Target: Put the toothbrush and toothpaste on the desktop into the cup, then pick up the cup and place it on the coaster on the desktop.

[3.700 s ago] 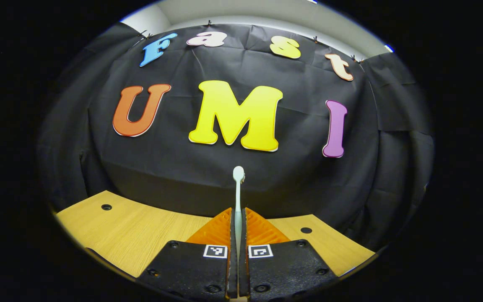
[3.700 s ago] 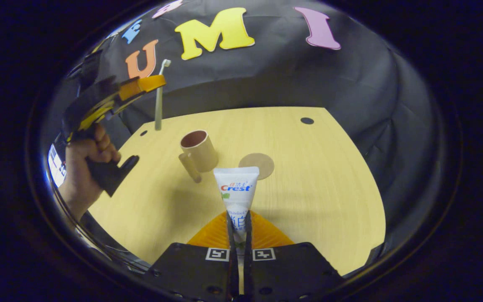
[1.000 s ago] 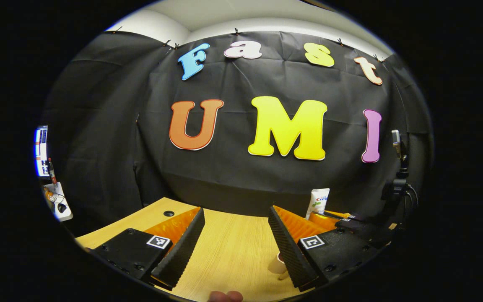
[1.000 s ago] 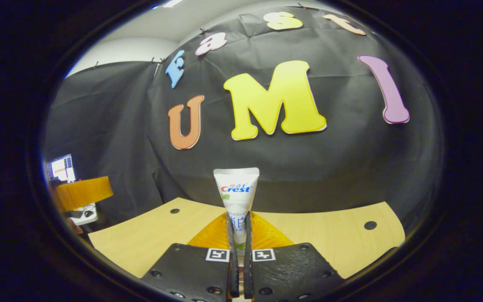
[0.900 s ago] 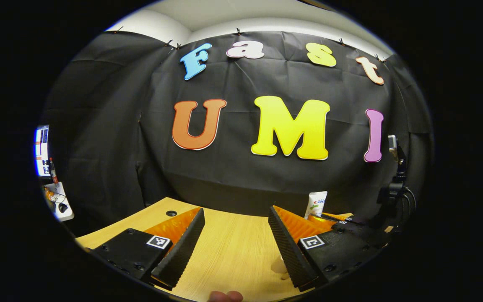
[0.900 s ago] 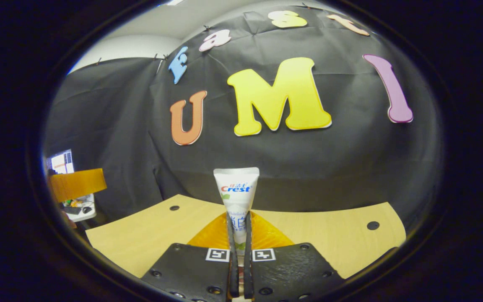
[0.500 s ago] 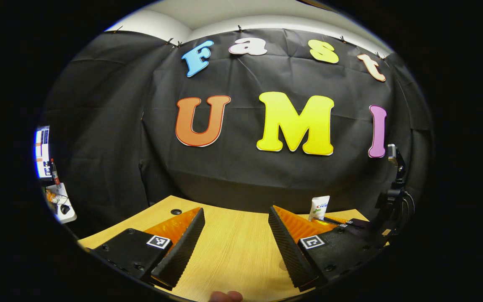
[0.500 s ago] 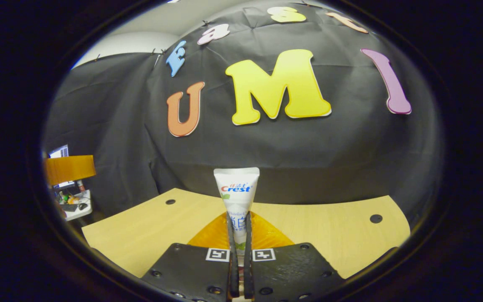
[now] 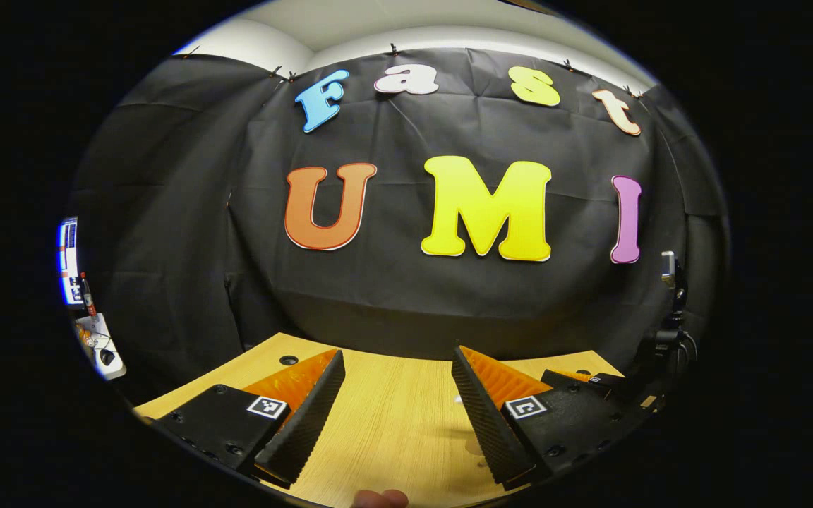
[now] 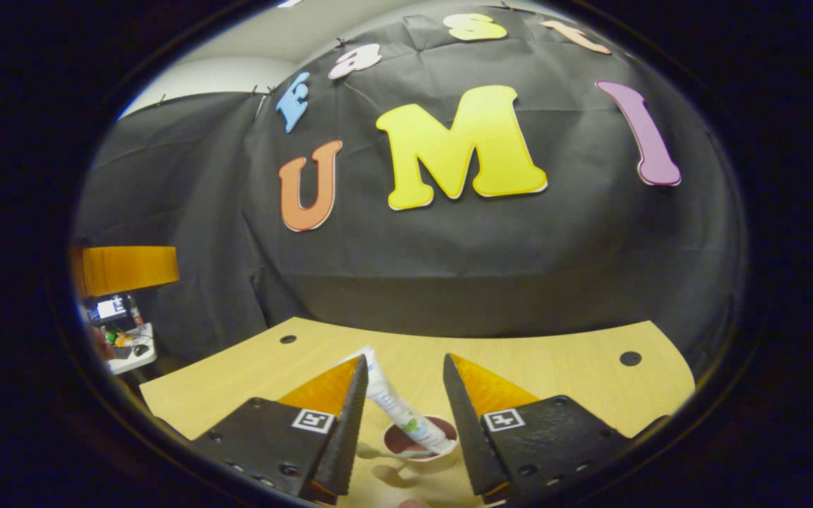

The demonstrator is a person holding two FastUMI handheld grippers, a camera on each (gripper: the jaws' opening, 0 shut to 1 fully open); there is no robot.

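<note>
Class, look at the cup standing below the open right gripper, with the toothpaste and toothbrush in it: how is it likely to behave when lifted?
The cup will probably feel light. The toothpaste leans far out over its rim, so it may tip toward that side. The toothbrush also pokes out and might shift. Grip the cup's wall firmly.

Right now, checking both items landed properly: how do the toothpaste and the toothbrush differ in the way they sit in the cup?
The toothpaste is a broad flat tube; the toothbrush is thin. The toothpaste leans steeply and rises well above the cup, while the toothbrush shows low, poking just past the rim. Both reach into the cup, tilt to the same side, and neither is gripped: the right gripper has its jaws open.
</note>
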